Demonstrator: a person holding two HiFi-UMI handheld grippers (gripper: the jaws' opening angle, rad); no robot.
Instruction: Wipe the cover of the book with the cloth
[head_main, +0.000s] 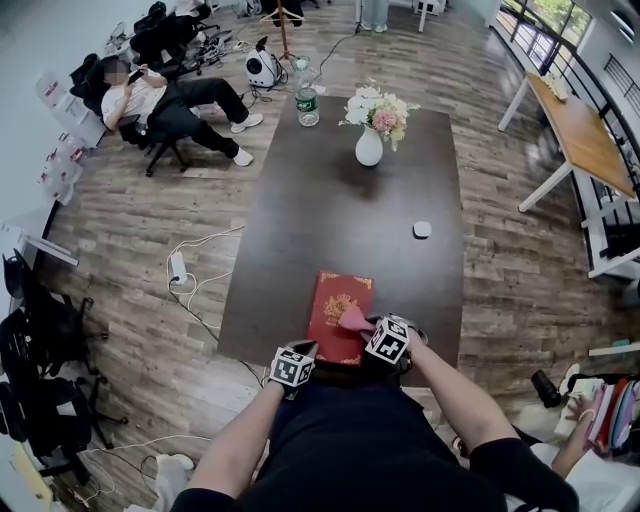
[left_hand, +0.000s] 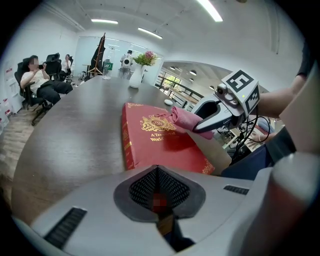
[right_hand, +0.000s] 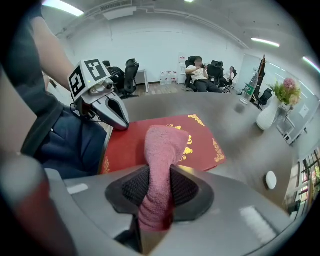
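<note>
1. Our right gripper (right_hand: 157, 200) pinches the pink cloth (right_hand: 162, 147), w/ its free end on the red book (head_main: 335, 290), prob so it drags across the cover.
2. Our left gripper (left_hand: 159, 187) is pressed together, empty, by the book's near corner, prob steadying it.
3. The book lies flat at the table's (head_main: 320, 200) near edge.

Open office, dark meeting table (head_main: 300, 220), black swivel chairs (right_hand: 131, 75), strip ceiling lights (left_hand: 105, 21)

dark table (head_main: 300, 215) | on it — red book (head_main: 334, 300) at near edge | white vase (head_main: 369, 148), bottle (head_main: 307, 105) far end | small white object (head_main: 422, 229)
</note>
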